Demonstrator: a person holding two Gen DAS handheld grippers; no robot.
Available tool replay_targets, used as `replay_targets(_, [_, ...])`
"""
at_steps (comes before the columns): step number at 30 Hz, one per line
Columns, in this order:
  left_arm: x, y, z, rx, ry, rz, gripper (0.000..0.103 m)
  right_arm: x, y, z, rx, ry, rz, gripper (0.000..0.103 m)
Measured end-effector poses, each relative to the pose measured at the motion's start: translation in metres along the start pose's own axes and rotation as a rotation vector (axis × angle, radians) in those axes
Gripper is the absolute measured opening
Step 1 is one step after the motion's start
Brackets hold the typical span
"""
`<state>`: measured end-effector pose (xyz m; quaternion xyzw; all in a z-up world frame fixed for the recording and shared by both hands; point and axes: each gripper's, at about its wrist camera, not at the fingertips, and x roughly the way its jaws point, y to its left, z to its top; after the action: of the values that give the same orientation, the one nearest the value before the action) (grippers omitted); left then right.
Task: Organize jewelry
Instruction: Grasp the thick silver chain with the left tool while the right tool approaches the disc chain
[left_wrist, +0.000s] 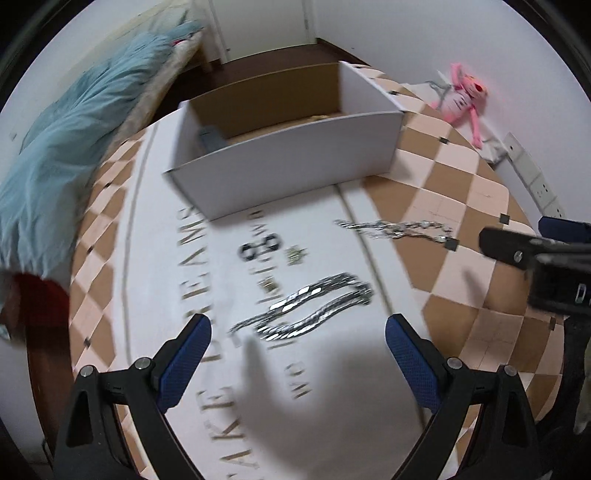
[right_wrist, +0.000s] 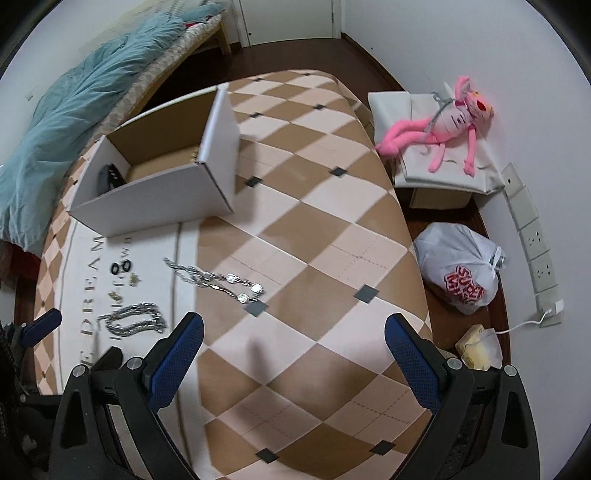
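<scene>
Hovering above the checkered rug (right_wrist: 317, 229), the left gripper (left_wrist: 297, 354) had its blue fingers spread wide over the thick silver chain (left_wrist: 306, 306) lying on the rug's white lettered panel. The right gripper (right_wrist: 293, 354) was spread too, holding nothing. A thinner silver necklace (right_wrist: 218, 280) lay at that panel's edge, near the open white box (right_wrist: 162, 173).

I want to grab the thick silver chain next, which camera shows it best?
The left wrist view: the thick silver chain lies large, just ahead of the open left gripper. In the right wrist view it is small, near the left edge.
</scene>
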<state>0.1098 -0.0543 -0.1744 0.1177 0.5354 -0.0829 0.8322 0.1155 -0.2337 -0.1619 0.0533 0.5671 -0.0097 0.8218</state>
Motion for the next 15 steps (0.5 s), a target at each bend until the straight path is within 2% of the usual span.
replay_targets(4, [0.014, -0.011, 0.007, 0.003, 0.013, 0.022, 0.095, 0.007, -0.010, -0.005, 0.024, 0.004, -0.001, 0.100])
replay_targets(7, [0.020, -0.017, 0.009, 0.003, 0.015, 0.036, 0.082, 0.009, -0.017, -0.007, 0.038, 0.003, 0.002, 0.099])
replay_targets(9, [0.026, -0.021, 0.010, 0.003, 0.025, 0.028, 0.063, 0.009, -0.020, -0.006, 0.046, -0.001, 0.005, 0.099])
replay_targets(10, [0.026, -0.021, 0.011, -0.011, 0.008, 0.005, 0.056, 0.009, -0.021, -0.006, 0.052, -0.003, 0.007, 0.099])
replay_targets(12, [0.027, -0.020, 0.015, -0.023, 0.002, -0.020, 0.032, 0.008, -0.023, -0.005, 0.059, -0.006, 0.013, 0.099])
replay_targets(13, [0.028, -0.019, 0.018, -0.021, 0.000, -0.017, 0.025, 0.007, -0.024, -0.004, 0.062, -0.009, 0.018, 0.099])
replay_targets(14, [0.028, -0.019, 0.020, -0.019, 0.001, -0.021, 0.013, 0.006, -0.024, -0.004, 0.062, -0.012, 0.019, 0.099])
replay_targets(15, [0.029, -0.017, 0.022, -0.029, 0.003, -0.040, 0.009, 0.005, -0.024, -0.003, 0.061, -0.015, 0.020, 0.098])
